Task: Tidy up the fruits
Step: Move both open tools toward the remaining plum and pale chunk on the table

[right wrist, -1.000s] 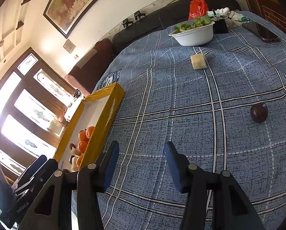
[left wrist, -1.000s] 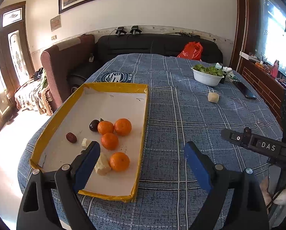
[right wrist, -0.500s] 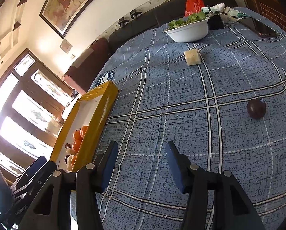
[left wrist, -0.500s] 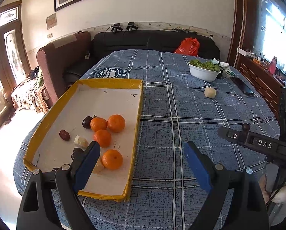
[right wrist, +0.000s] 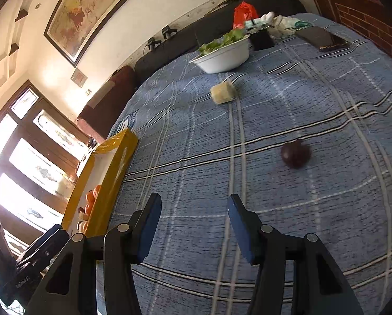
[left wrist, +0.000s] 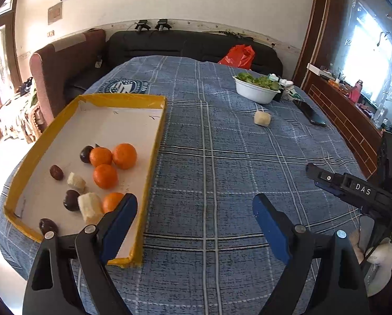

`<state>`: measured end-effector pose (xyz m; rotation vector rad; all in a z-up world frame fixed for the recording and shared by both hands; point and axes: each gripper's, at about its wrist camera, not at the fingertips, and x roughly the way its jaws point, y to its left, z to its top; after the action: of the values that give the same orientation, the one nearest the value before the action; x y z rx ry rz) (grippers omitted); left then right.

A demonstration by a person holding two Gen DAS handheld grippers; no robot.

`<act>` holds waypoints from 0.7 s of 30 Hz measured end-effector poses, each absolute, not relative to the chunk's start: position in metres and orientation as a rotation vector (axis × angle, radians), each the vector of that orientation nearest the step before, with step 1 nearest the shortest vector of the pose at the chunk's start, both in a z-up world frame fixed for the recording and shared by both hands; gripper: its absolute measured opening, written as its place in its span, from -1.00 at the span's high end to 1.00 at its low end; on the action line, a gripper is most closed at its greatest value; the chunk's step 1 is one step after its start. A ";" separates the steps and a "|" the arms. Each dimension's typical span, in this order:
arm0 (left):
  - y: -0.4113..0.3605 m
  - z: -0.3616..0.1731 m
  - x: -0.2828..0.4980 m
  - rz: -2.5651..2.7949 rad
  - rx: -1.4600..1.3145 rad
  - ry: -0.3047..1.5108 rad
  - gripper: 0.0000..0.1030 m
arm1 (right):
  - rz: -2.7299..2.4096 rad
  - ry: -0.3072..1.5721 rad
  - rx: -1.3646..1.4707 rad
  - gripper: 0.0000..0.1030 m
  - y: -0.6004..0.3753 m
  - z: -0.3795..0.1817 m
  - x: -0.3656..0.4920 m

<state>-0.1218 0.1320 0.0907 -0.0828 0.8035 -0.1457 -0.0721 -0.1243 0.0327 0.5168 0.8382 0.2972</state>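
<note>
Left claw (left wrist: pixel 194 220) wide open, empty, beside tray (left wrist: pixel 154 141); right claw (right wrist: pixel 193 216) partly open, empty, near dark fruit (right wrist: pixel 295 153) on bench (right wrist: pixel 274 197).

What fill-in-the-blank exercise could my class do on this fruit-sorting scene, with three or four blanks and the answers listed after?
1. The number of oranges lying in the yellow-edged tray is ____.
2. The white bowl holds leafy greens whose colour is ____.
3. The dark round fruit out on the checked cloth lies ____ the tray.
4. The right gripper holds ____ between its fingers.

Missing words: four; green; outside; nothing
</note>
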 end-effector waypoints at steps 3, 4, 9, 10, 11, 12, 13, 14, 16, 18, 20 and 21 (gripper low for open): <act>0.112 0.081 -0.118 -0.194 -0.067 0.827 -0.73 | 0.212 0.820 0.503 -0.15 -0.161 0.036 -0.080; 0.104 0.077 -0.116 -0.213 -0.059 0.841 -0.73 | 0.186 0.819 0.504 -0.15 -0.173 0.037 -0.082; 0.075 0.058 -0.111 -0.277 -0.037 0.897 -0.73 | 0.119 0.842 0.498 -0.17 -0.201 0.030 -0.078; 0.070 0.056 -0.110 -0.283 -0.029 0.905 -0.73 | 0.117 0.851 0.489 -0.17 -0.201 0.028 -0.074; 0.067 0.054 -0.109 -0.284 -0.021 0.910 -0.73 | 0.117 0.863 0.482 -0.17 -0.200 0.025 -0.069; 0.064 0.053 -0.107 -0.284 -0.015 0.915 -0.73 | 0.118 0.874 0.479 -0.17 -0.198 0.023 -0.065; 0.061 0.052 -0.105 -0.287 -0.010 0.920 -0.73 | 0.123 0.884 0.478 -0.17 -0.196 0.021 -0.059; 0.059 0.051 -0.103 -0.291 -0.008 0.925 -0.73 | 0.129 0.889 0.475 -0.17 -0.193 0.020 -0.054; 0.054 0.050 -0.097 -0.301 -0.009 0.934 -0.73 | 0.135 0.898 0.452 -0.17 -0.187 0.018 -0.045; 0.051 0.049 -0.091 -0.312 -0.021 0.941 -0.72 | 0.131 0.911 0.420 -0.17 -0.182 0.016 -0.038; 0.051 0.049 -0.083 -0.332 -0.059 0.954 -0.72 | 0.122 0.927 0.391 -0.17 -0.177 0.015 -0.032; 0.053 0.049 -0.078 -0.344 -0.089 0.966 -0.72 | 0.117 0.933 0.375 -0.17 -0.175 0.014 -0.030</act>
<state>-0.0785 0.0525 0.0487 -0.0892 0.9657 -0.3438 -0.0301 -0.1746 0.0138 0.3753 0.9326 0.1168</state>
